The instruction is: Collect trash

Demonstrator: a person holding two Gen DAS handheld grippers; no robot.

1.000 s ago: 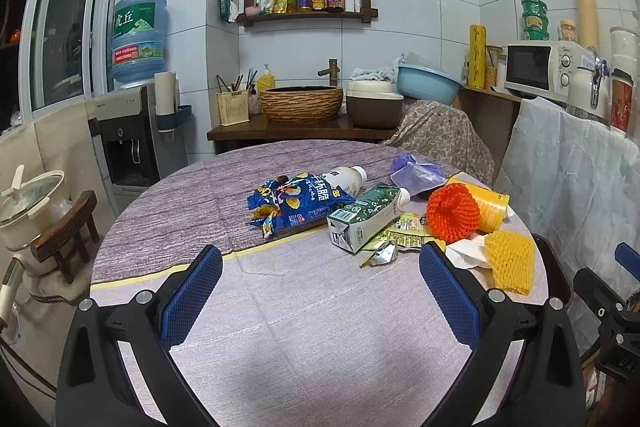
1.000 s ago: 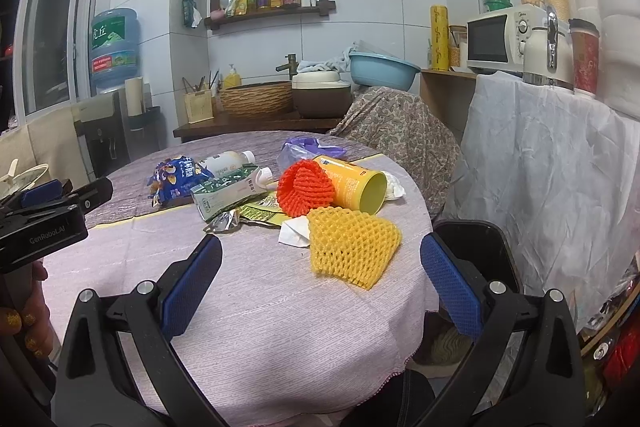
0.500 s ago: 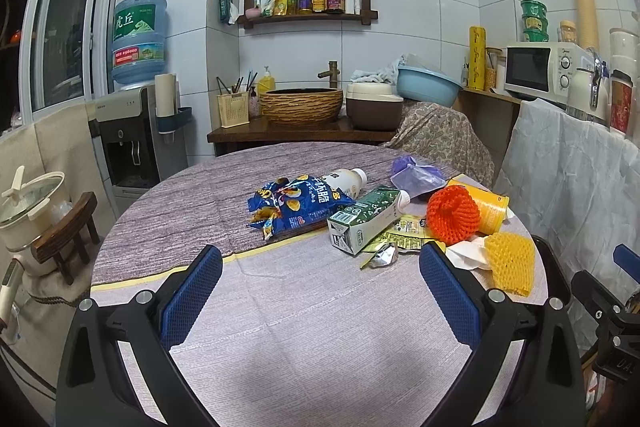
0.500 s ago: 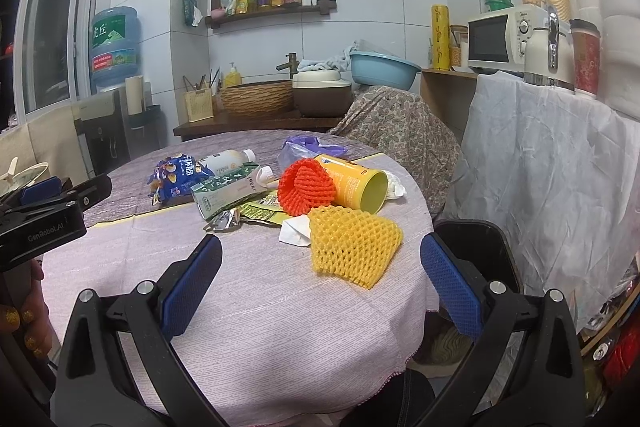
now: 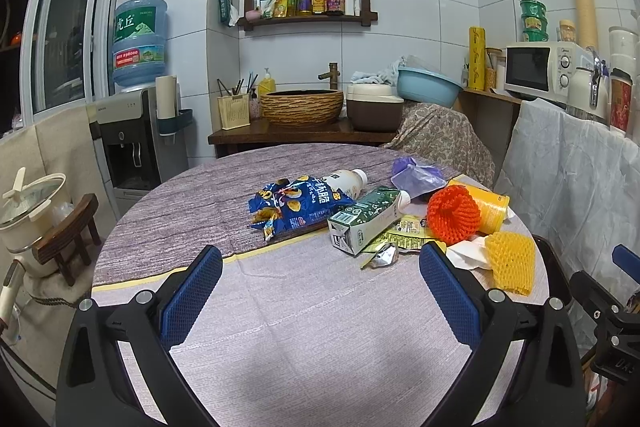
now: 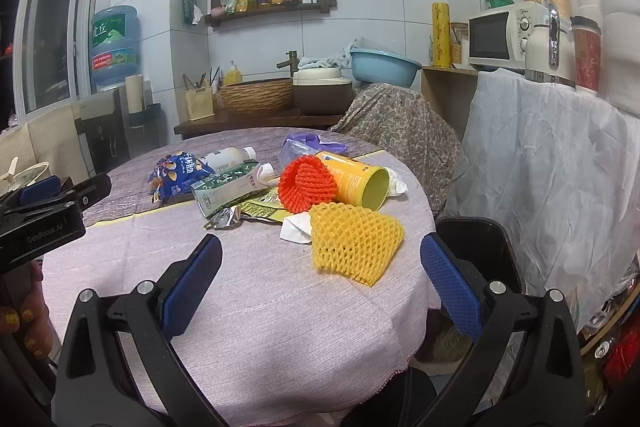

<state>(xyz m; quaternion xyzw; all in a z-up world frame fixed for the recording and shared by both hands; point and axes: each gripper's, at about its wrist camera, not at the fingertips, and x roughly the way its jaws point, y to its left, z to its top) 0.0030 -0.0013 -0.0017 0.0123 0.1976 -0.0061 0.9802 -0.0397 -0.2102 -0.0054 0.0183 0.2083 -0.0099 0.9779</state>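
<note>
Trash: clustered on the far right part of the round table (image 5: 320, 327).
Yellow foam net (image 6: 354, 241): nearest item, lying flat, touching white tissue (image 6: 295, 227).
Orange foam net (image 6: 306, 183): just behind, against a yellow cup (image 6: 358, 179) lying on its side.
Green carton (image 5: 366, 219): on its side, beside a blue snack bag (image 5: 298, 205) and a white bottle (image 5: 346, 183).
Foil scrap (image 5: 382, 254): in front of the carton.
Purple bag (image 5: 416, 175): at the far edge.
Bin (image 6: 480, 247): black, beside the table's right edge.
Left gripper (image 5: 320, 291): fingers wide apart, empty, above bare cloth.
Right gripper (image 6: 320, 279): fingers wide apart, empty, the yellow net ahead between them.
</note>
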